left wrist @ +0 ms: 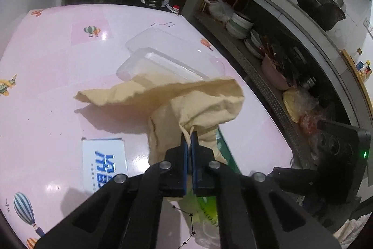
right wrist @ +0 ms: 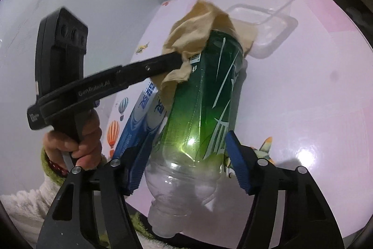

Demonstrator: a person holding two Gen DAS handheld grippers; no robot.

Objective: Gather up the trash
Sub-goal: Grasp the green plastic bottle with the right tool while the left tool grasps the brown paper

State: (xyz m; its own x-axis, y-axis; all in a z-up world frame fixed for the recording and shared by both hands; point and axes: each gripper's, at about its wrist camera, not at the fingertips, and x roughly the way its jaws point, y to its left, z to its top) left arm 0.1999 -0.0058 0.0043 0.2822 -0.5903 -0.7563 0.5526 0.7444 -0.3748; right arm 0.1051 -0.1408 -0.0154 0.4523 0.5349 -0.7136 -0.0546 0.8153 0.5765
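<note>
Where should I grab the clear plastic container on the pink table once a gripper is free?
Take the clear plastic container by its near rim, coming from above with one finger inside: it sits open-side up, and its thin wall suits the jaws better than its wide body. The tan cloth overlaps one corner.

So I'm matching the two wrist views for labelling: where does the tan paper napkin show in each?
Left wrist view: the tan paper napkin fills the centre, pinched in the left gripper.
Right wrist view: it sits upper centre, draped over the far end of the green plastic bottle that the right gripper clamps.
Shared landmark: the clear plastic container just beyond the napkin.
</note>
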